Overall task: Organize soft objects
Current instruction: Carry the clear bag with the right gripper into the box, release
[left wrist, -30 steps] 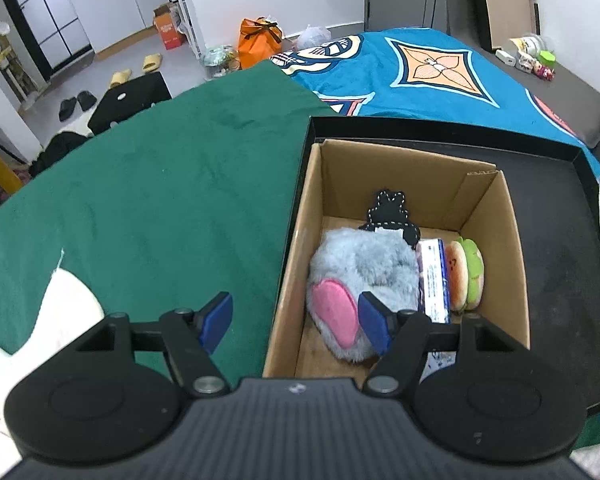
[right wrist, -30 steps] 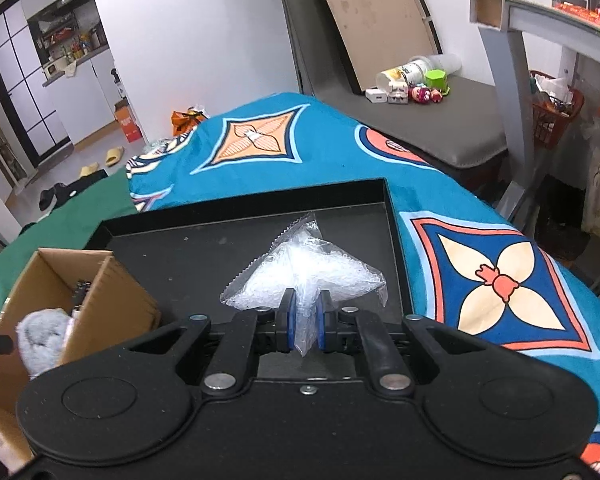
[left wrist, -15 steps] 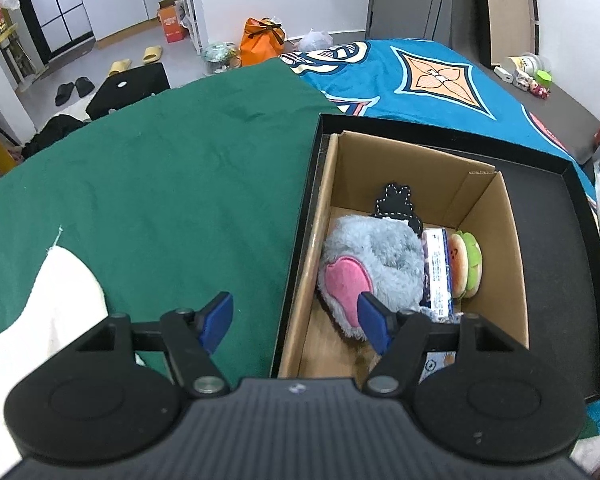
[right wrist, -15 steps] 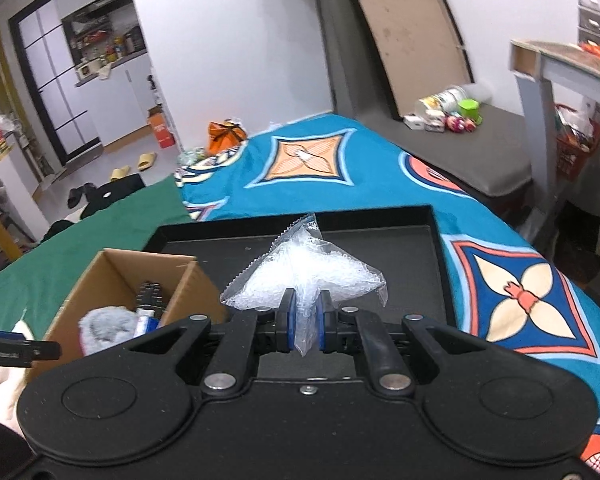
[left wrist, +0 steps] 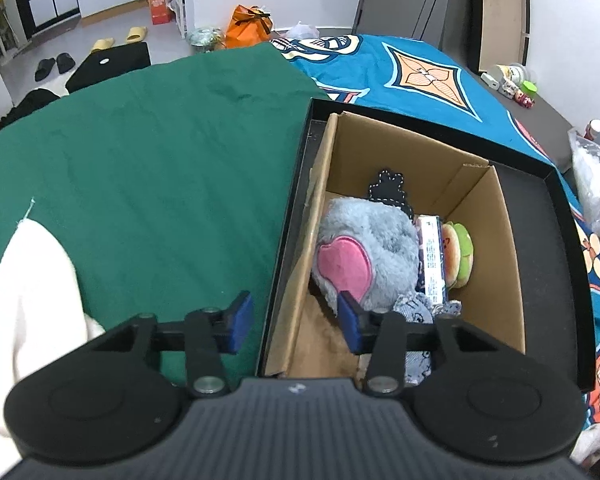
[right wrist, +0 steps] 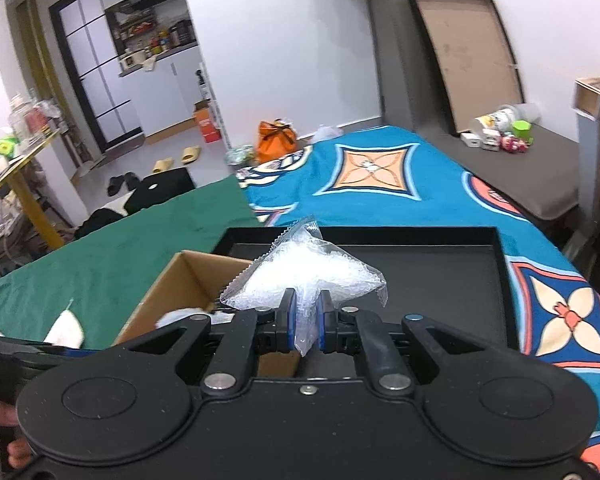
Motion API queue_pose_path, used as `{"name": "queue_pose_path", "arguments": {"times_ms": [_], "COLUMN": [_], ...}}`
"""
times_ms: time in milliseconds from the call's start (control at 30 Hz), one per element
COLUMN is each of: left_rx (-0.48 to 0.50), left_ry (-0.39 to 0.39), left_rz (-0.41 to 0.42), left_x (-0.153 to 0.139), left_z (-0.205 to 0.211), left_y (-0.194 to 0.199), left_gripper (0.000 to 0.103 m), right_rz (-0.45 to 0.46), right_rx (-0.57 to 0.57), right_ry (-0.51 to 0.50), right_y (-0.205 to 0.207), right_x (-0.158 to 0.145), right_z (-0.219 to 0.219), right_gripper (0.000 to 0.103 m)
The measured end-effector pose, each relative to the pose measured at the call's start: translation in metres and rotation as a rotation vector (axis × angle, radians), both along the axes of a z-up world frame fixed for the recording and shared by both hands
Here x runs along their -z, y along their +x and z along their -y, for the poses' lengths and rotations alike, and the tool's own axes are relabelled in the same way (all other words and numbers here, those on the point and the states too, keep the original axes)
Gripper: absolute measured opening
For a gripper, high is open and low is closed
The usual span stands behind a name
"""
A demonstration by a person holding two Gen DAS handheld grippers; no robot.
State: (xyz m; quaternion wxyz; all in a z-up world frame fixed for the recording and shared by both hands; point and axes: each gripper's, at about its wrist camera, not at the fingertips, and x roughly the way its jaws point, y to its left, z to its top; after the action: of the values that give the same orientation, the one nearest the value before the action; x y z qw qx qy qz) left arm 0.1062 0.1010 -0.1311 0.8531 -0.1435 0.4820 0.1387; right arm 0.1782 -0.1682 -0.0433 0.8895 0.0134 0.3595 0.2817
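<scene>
My right gripper (right wrist: pixel 305 312) is shut on a clear plastic bag of white beads (right wrist: pixel 306 274), held in the air beside the cardboard box (right wrist: pixel 184 280); the bag also shows at the right edge of the left wrist view (left wrist: pixel 594 184). The cardboard box (left wrist: pixel 504 280) stands inside a black tray (left wrist: pixel 552 232). In it lie a grey plush with a pink ear (left wrist: pixel 364 248), a burger toy (left wrist: pixel 458 254), a packet (left wrist: pixel 430 256), a black felt piece (left wrist: pixel 388 188) and a denim piece (left wrist: pixel 416 308). My left gripper (left wrist: pixel 290 320) is open and empty over the box's near left wall.
A green cloth (left wrist: pixel 140 160) covers the left of the surface, a blue patterned cloth (left wrist: pixel 420 76) the far right. A white fabric (left wrist: pixel 24 288) lies at the near left. The black tray's floor (right wrist: pixel 440 276) stretches right of the box.
My right gripper has carried the bead bag left toward the box. My left gripper has drawn back slightly; the bag has come into its view at the right edge.
</scene>
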Motion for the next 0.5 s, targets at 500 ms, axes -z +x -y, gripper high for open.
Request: {"name": "queue_pose_path", "arguments": {"times_ms": [500], "left_rx": [0.009], "left_ry": [-0.111], "left_rz": [0.006], "left_x": [0.004], "left_z": [-0.013], "left_y": [-0.011], "left_gripper": [0.019], "right_rz": [-0.032], "right_rx": [-0.146], "right_ry": [-0.005], "right_y": [-0.029], "right_x": [-0.007], "right_z": [-0.054], "right_gripper": [0.01]}}
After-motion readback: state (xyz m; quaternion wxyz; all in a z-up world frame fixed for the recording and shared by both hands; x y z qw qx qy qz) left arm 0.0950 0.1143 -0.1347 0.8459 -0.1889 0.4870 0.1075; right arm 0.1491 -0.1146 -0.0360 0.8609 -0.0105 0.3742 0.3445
